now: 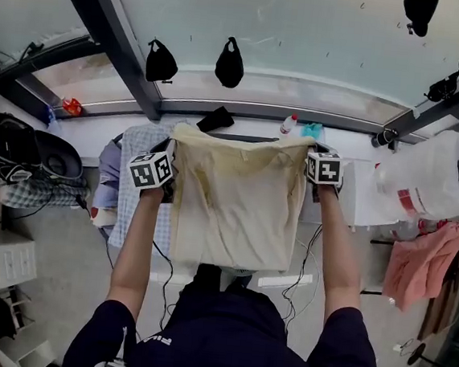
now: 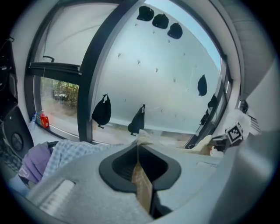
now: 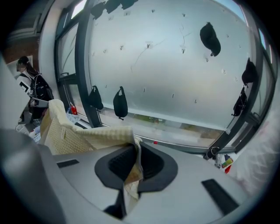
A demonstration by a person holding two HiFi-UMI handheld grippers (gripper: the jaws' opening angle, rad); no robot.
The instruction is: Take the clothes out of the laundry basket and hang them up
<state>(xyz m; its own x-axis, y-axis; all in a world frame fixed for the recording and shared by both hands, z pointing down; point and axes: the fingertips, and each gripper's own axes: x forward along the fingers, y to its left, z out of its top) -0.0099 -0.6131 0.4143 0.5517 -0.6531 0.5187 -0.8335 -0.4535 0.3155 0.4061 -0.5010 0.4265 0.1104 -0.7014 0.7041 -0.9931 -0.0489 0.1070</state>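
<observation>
**Cream garment lifted and spread, hanging comes next**

Close to the person's body, the cream garment (image 1: 236, 203) hangs spread between both hands. The left gripper (image 1: 170, 150) and the right gripper (image 1: 314, 156) each pinch a top corner, jaws closed on the fabric. Beyond lies a checked cloth (image 1: 140, 150). The next move probably calls for a hanging spot; none shows clearly.

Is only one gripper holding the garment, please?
No, the left gripper and right gripper each pinch a corner of the cream garment.
</observation>
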